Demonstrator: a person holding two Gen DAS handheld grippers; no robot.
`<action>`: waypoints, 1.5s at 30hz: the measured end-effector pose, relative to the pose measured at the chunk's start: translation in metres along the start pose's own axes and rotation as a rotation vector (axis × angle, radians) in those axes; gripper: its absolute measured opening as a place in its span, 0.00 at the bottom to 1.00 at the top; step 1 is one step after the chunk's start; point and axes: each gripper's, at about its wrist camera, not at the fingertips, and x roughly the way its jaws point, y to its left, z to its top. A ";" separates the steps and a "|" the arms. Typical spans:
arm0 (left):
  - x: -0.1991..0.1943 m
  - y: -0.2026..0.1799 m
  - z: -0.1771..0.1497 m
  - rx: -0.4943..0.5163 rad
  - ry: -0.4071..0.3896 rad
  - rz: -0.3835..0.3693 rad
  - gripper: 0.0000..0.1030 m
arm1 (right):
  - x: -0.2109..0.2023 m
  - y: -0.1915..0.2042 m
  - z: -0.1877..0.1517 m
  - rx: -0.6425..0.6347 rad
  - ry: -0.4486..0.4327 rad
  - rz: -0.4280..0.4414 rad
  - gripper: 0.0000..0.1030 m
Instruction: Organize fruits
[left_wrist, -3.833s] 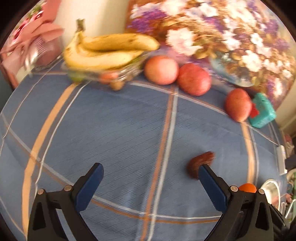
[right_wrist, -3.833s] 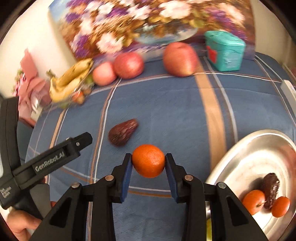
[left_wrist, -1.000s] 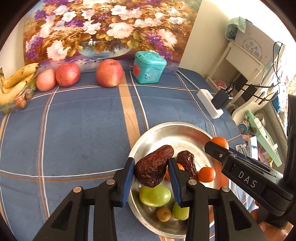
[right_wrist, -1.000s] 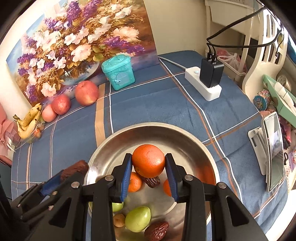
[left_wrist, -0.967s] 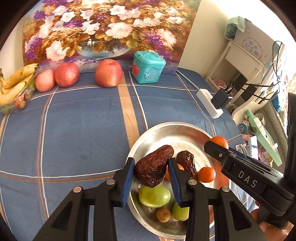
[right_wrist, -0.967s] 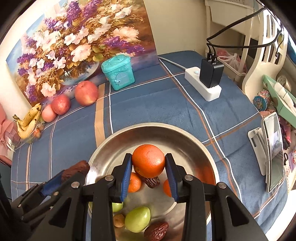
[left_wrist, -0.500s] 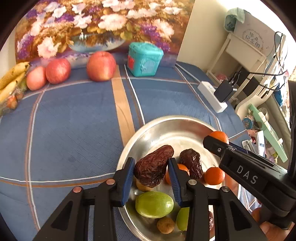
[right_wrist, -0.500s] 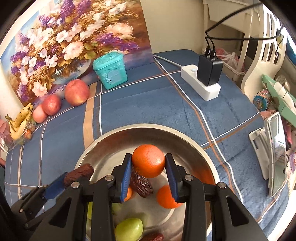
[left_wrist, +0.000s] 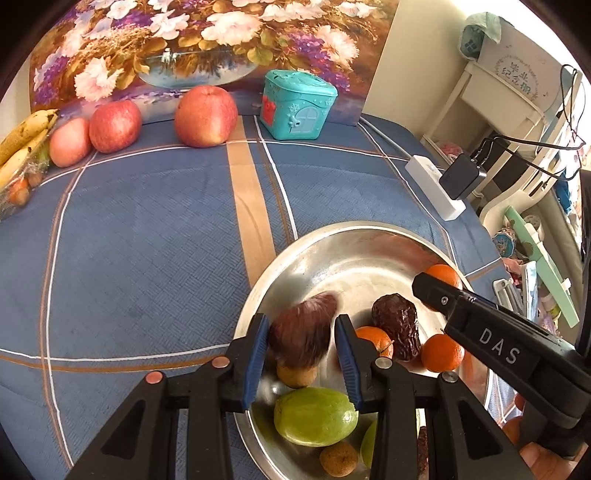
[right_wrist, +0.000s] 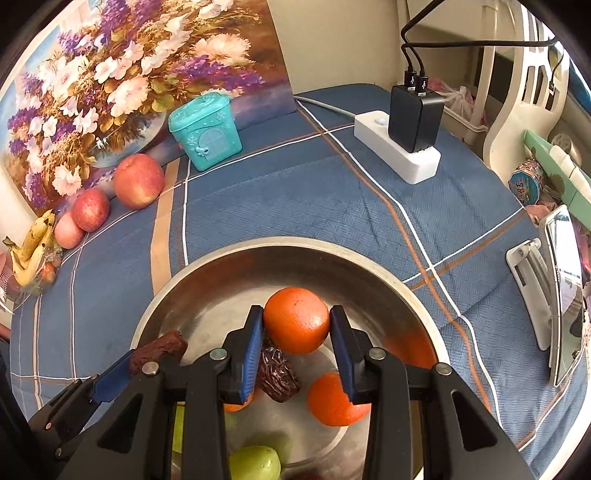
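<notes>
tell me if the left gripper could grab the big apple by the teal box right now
Probably not yet: the left gripper is shut on a dried date over the metal bowl; the apple sits unobstructed across the cloth.

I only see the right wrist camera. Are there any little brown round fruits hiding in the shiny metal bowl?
Observer: Yes, two small brown round fruits. One shows in the left gripper's gap. The other lies by the shiny metal bowl's near rim.
Child: How many green ones?
Observer: Two: a whole oval green fruit, and another half hidden behind that gripper.
Child: Is that gripper squeezing its date?
Observer: The blurred wrinkly dark-brown date touches one blue pad. I cannot tell about the other side.
</notes>
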 end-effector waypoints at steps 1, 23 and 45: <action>0.001 0.000 0.000 0.000 0.004 -0.002 0.39 | 0.002 0.000 0.000 -0.001 0.005 0.001 0.37; -0.008 -0.004 0.006 0.029 -0.006 -0.047 0.52 | 0.002 -0.001 -0.001 0.034 0.006 0.019 0.55; -0.029 0.070 0.012 -0.204 -0.091 0.307 1.00 | -0.015 0.046 -0.005 -0.149 -0.033 0.005 0.82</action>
